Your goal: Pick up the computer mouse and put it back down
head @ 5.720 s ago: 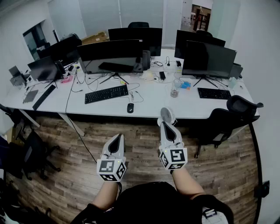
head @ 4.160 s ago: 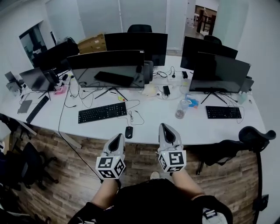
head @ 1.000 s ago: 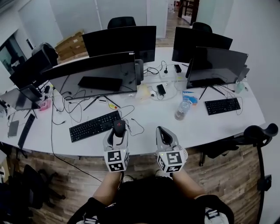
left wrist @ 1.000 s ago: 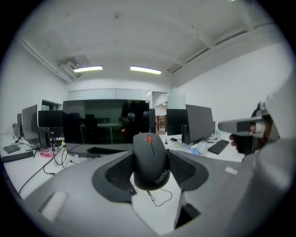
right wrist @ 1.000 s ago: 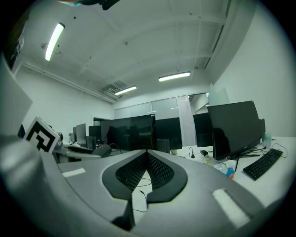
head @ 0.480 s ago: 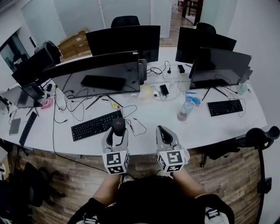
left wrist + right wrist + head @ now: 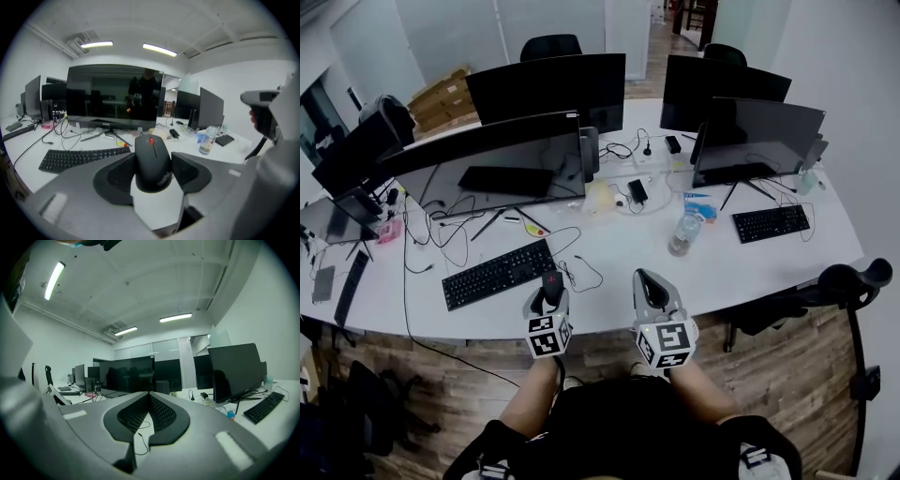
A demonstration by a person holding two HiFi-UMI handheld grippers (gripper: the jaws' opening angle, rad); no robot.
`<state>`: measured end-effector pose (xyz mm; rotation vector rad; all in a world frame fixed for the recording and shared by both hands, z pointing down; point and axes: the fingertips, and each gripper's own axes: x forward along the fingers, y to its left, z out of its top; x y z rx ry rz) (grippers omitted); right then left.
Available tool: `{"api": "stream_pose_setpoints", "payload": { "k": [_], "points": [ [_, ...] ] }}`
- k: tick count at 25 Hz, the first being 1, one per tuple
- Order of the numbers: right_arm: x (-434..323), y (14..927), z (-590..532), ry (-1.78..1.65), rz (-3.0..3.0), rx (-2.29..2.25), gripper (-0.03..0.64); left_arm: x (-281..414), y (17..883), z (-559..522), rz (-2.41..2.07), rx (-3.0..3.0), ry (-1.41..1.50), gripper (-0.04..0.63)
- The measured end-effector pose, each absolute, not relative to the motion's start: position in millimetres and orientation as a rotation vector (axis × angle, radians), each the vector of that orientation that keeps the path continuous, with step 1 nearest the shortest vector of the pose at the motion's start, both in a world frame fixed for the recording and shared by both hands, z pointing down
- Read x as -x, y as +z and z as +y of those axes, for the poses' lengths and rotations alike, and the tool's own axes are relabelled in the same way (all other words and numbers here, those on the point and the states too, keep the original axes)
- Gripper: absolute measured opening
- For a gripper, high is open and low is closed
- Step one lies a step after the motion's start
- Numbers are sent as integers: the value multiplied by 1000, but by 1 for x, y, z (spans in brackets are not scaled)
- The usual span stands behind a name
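Note:
A black computer mouse (image 7: 152,161) with a red scroll wheel sits clamped between the jaws of my left gripper (image 7: 151,169). In the head view the mouse (image 7: 551,286) hangs over the near edge of the white desk (image 7: 609,272), its cable trailing back toward the keyboard, and the left gripper (image 7: 549,298) is shut on it. My right gripper (image 7: 645,286) hovers to the right at the desk's front edge. Its jaws meet at the tips with nothing between them (image 7: 149,397).
A black keyboard (image 7: 498,273) lies left of the mouse under a wide monitor (image 7: 487,159). A water bottle (image 7: 681,234) stands right of centre. Further right are another monitor (image 7: 759,127), a second keyboard (image 7: 771,223) and a black chair (image 7: 853,279). Loose cables (image 7: 572,272) cross the desk.
The left gripper with the mouse has sunk lower and closer to the desk's front edge. The right gripper has barely shifted.

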<state>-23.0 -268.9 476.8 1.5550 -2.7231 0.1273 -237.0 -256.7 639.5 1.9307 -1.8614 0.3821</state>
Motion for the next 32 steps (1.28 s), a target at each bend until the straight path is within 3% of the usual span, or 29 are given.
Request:
{"api": "stream_pose_setpoints", "payload": {
  "k": [16,28,29,32],
  "points": [
    [-16,484,-260,129,-2622,-1650,-2,226,802,-240,-1632,-1682,722,293],
    [-11,485,-260,137,-2635,-1644,-2,219,740,-258,-1751,-1850,598,291],
    [-7,485,-261,137,-2645,-1636,-2,223,725,-258,-1793,-1868,558,278],
    [3,477,-261,129,-2706,-1625,-2,236,658,-255,-1924,-1933,397,104]
  ]
}}
